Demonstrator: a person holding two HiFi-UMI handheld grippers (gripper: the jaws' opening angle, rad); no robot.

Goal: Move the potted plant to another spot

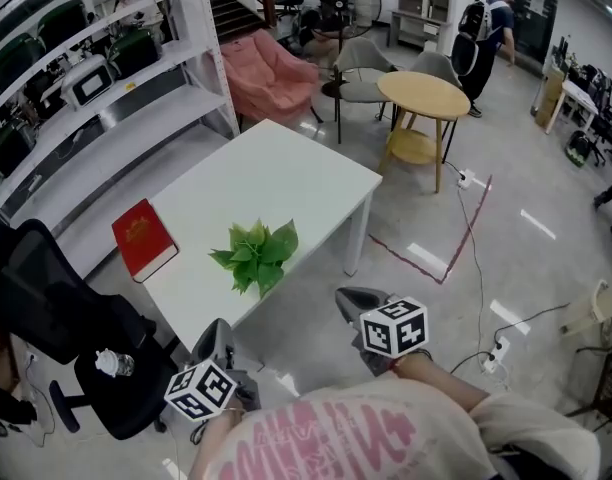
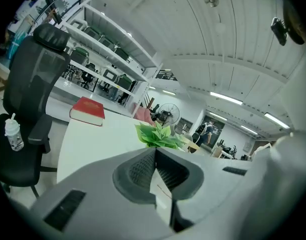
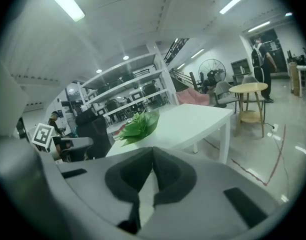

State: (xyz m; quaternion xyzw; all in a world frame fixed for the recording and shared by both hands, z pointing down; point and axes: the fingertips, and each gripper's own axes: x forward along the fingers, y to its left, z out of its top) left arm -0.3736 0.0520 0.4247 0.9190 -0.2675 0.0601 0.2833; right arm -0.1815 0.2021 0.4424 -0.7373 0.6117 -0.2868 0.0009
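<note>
A red book [image 1: 143, 238] lies at the left end of the white bench [image 1: 286, 163]. The left tongs [image 1: 218, 338] are clenched on nothing, short of the bench's near edge. The potted plant [image 1: 256, 255] stands on the bench close to that edge, apart from both tools. The right tongs [image 1: 354, 298] are likewise clenched and empty, over the floor. By my judgement nothing is done yet: reaching, gripping, carrying and setting down all remain.

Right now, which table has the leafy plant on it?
The white rectangular table: the plant sits there near a red book. The round wooden table is farther off.
</note>
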